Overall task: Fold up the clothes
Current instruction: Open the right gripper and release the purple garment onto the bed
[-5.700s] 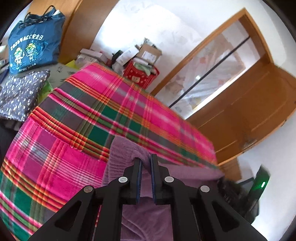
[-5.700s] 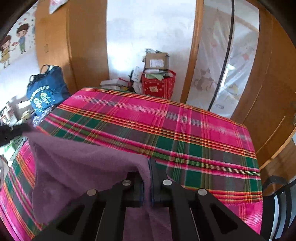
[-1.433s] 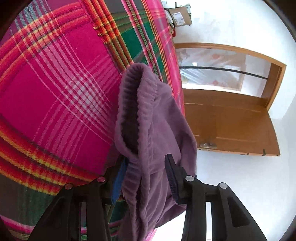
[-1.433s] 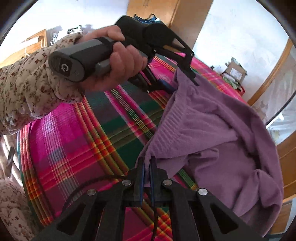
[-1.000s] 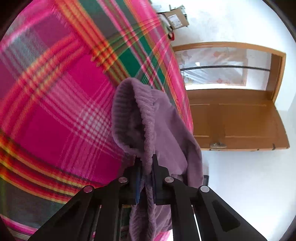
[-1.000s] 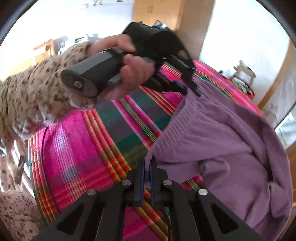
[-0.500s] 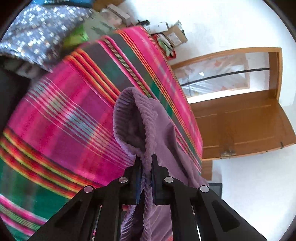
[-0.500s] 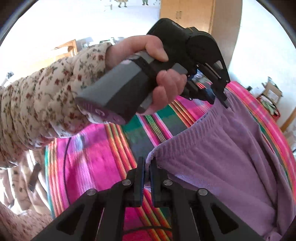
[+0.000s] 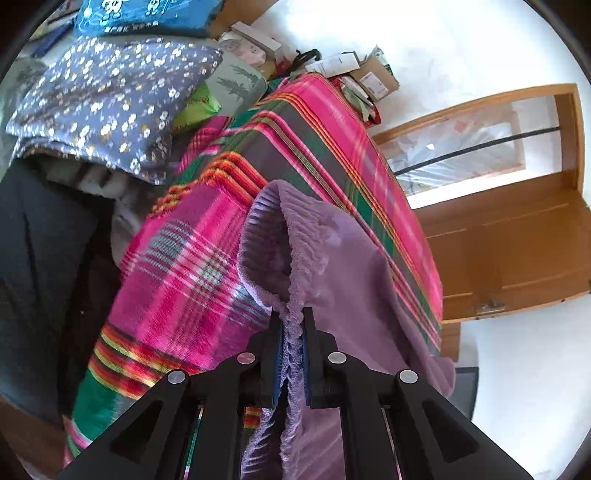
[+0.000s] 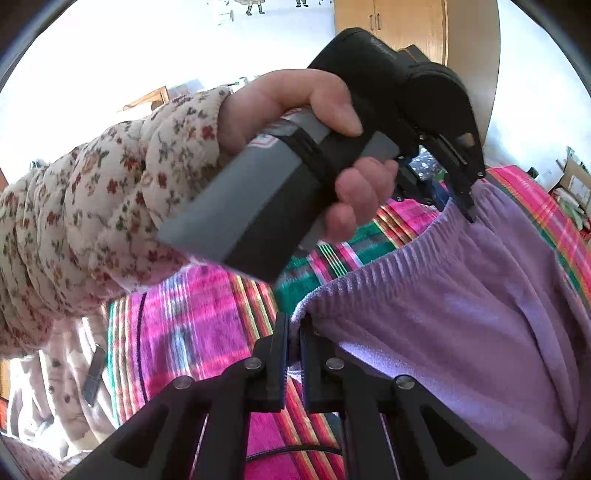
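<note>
Both tongs, left (image 9: pixel 293 325) and right (image 10: pixel 294 325), grip the ribbed waistband of the purple trousers (image 10: pixel 461 314), which stretches between them above the plaid bed (image 9: pixel 177 258).

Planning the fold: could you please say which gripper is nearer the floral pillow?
Left. The left gripper sits between the floral pillow and the right gripper.

no legible text, neither on the cardboard boxes (image 9: pixel 373 79) nor the blue bag (image 9: pixel 147 16)
</note>
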Demonstrator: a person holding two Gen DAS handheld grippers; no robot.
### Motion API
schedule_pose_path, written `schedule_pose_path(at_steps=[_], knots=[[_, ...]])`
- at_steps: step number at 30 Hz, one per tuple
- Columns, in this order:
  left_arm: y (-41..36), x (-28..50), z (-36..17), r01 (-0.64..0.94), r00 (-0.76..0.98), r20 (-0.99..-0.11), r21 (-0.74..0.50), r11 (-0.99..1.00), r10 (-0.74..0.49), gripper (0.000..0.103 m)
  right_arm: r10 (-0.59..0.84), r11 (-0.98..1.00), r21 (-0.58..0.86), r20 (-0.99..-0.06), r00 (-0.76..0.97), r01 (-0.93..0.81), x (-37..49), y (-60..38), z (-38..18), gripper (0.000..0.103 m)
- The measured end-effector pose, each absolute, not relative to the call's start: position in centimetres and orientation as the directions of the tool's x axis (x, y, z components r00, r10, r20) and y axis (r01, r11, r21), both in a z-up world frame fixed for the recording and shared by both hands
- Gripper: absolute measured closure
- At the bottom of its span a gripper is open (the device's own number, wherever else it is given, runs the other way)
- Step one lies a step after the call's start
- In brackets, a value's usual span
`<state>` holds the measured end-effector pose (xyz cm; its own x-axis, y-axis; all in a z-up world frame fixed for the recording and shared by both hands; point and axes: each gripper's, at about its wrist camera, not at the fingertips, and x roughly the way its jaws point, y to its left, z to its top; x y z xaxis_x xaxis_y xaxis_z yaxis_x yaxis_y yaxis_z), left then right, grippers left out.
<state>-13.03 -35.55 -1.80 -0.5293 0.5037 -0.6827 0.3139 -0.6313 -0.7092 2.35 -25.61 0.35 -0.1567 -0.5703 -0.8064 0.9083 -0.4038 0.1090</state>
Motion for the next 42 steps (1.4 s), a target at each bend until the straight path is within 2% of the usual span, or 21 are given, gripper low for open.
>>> schedule_pose_path(at_steps=[12, 21, 22, 23, 25, 28, 34, 38, 42], knots=[[-37.3, -11.4, -1.8, 0.322, -0.496, -0.729, -0.659, -0.680, 0.471, 0.094, -0.591, -0.403, 0.178, -0.800, -0.106, 0.898, 2.9, -28.6, -0.7, 0.094], [-38.0, -10.4, -2.6, 0.334, -0.493, -0.720, -0.675, -0.658, 0.489, 0.093, -0.607, -0.452, 0.313, -0.794, -0.031, 0.835, -1.0, -28.6, -2.3, 0.079], [-38.0, -10.2, -2.5, 0.332, -0.493, -0.717, -0.679, -0.655, 0.493, 0.092, -0.612, -0.456, 0.327, -0.790, -0.025, 0.827, -1.1, -28.4, -2.4, 0.077], [-38.0, -9.9, -2.3, 0.333, -0.493, -0.715, -0.682, -0.652, 0.496, 0.086, -0.612, -0.463, 0.332, -0.790, -0.026, 0.822, -1.0, -28.2, -2.4, 0.075], [-38.0, -9.1, -1.9, 0.333, -0.493, -0.715, -0.682, -0.651, 0.497, 0.079, -0.605, -0.461, 0.305, -0.795, -0.044, 0.833, -0.1, -27.4, -1.9, 0.072], [-38.3, -7.0, -0.9, 0.331, -0.514, -0.711, -0.681, -0.653, 0.480, 0.078, -0.628, -0.446, 0.299, -0.776, -0.057, 0.844, 1.2, -25.3, -0.7, 0.064], [-39.2, -1.9, 0.2, 0.370, -0.555, -0.700, -0.692, -0.620, 0.450, 0.074, -0.681, -0.467, 0.325, -0.726, -0.099, 0.823, 2.9, -19.6, 1.7, 0.063], [-38.6, 1.6, -0.1, 0.421, -0.536, -0.726, -0.673, -0.608, 0.432, 0.073, -0.672, -0.509, 0.258, -0.715, -0.192, 0.821, 6.4, -16.8, 3.7, 0.063], [-37.2, 4.5, -0.7, 0.450, -0.510, -0.740, -0.664, -0.597, 0.439, 0.073, -0.533, -0.592, 0.074, -0.782, -0.321, 0.802, 5.7, -11.8, 1.9, 0.062]])
